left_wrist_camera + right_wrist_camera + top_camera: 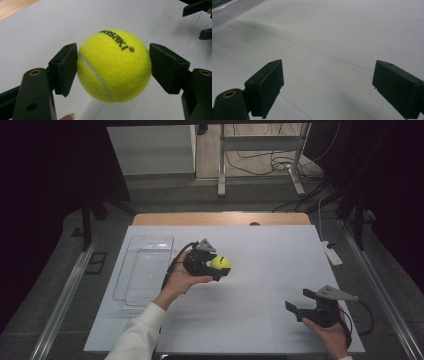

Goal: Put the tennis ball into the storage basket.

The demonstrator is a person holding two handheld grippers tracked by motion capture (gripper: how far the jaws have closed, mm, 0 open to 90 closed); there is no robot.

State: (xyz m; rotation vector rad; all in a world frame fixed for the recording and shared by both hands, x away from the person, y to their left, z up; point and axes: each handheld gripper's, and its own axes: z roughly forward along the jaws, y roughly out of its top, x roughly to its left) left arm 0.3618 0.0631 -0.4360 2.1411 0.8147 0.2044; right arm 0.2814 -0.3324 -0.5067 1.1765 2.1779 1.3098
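White sheeting covers the table (260, 320). At its centre, the left gripper (220, 266) clamps a yellow tennis ball (220, 264) between both pads, lifted off the surface. Toward four o'clock, the right gripper (296, 306) holds its jaws wide. A clear tray (142, 270) lies at nine o'clock.

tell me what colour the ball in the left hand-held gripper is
Bright yellow-green tennis ball with a white seam and black lettering, clearest in the left gripper view.

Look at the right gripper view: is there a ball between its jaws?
No. The right gripper has open jaws over bare white table; the tennis ball sits in the left gripper.
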